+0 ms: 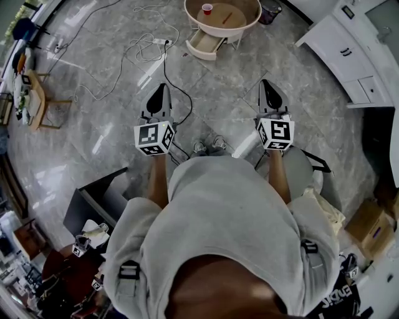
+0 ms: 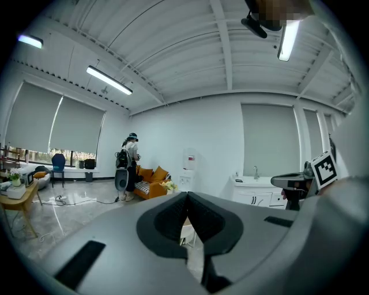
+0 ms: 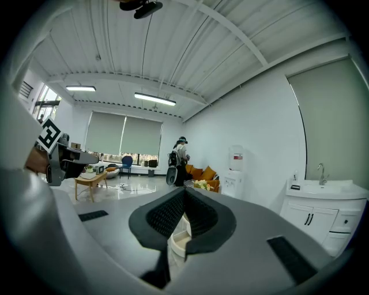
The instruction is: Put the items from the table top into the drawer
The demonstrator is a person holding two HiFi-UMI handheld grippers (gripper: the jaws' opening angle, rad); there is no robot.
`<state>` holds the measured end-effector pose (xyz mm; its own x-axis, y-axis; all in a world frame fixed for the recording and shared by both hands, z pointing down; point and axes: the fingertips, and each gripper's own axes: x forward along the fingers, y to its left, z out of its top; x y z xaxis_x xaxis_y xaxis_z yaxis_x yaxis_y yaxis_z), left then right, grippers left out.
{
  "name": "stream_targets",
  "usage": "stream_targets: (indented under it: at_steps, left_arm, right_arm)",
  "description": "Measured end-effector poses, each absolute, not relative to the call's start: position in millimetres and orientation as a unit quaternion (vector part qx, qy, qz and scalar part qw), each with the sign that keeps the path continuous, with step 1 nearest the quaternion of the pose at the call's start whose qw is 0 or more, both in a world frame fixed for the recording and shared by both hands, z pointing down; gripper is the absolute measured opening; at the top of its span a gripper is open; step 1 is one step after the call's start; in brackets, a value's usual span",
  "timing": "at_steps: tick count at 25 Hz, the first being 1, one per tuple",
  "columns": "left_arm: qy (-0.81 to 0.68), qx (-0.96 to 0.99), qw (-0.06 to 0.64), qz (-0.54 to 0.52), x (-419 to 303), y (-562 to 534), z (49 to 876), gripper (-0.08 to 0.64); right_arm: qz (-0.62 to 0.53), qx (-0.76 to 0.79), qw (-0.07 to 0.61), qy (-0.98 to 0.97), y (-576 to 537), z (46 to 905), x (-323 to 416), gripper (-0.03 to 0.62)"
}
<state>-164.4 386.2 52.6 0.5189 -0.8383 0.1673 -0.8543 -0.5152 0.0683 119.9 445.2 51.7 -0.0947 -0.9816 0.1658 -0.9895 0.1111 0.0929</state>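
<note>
A round white table (image 1: 193, 23) stands far ahead on the floor. On it are a red cup (image 1: 207, 9) and a thin brown stick-like item (image 1: 227, 17). Its drawer (image 1: 204, 45) is pulled open toward me and looks empty. I hold both grippers out level, well short of the table. The left gripper (image 1: 161, 87) has its jaws together with nothing in them, tips meeting in the left gripper view (image 2: 187, 195). The right gripper (image 1: 266, 83) is also shut and empty (image 3: 185, 190). Part of the white table (image 3: 177, 241) shows below its jaws.
Cables (image 1: 146, 50) and a power strip (image 1: 161, 41) lie on the tiled floor left of the table. White cabinets (image 1: 352, 56) line the right side. A small wooden table (image 1: 37, 99) stands at left. A person (image 2: 130, 164) stands by an orange sofa (image 2: 151, 176).
</note>
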Motion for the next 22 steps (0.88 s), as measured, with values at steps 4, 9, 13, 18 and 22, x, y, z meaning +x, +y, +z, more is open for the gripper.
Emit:
stream_targets:
  at_steps: [4, 9, 13, 18, 22]
  left_arm:
    - [-0.489, 0.867, 0.073, 0.061, -149.0, 392.4, 54.1, 0.015]
    - [-0.495, 0.863, 0.077, 0.068, -136.5, 395.5, 57.6, 0.015]
    - [-0.495, 0.862, 0.084, 0.073, -131.7, 396.3, 67.3, 0.015]
    - [-0.487, 0.866, 0.087, 0.071, -117.5, 381.1, 73.6, 0.015]
    - [-0.481, 0.869, 0.088, 0.073, -109.1, 359.2, 77.6, 0.015]
  right_arm:
    - [0.026, 0.655, 0.097, -0.749, 448.2, 54.3, 129.8, 0.023]
    - [0.027, 0.641, 0.100, -0.761, 445.9, 57.9, 136.9, 0.023]
    - [0.034, 0.635, 0.107, -0.764, 442.9, 68.2, 138.1, 0.023]
    - [0.036, 0.628, 0.113, -0.769, 426.4, 76.5, 138.5, 0.023]
    - [0.038, 0.629, 0.115, -0.768, 404.9, 79.8, 142.3, 0.023]
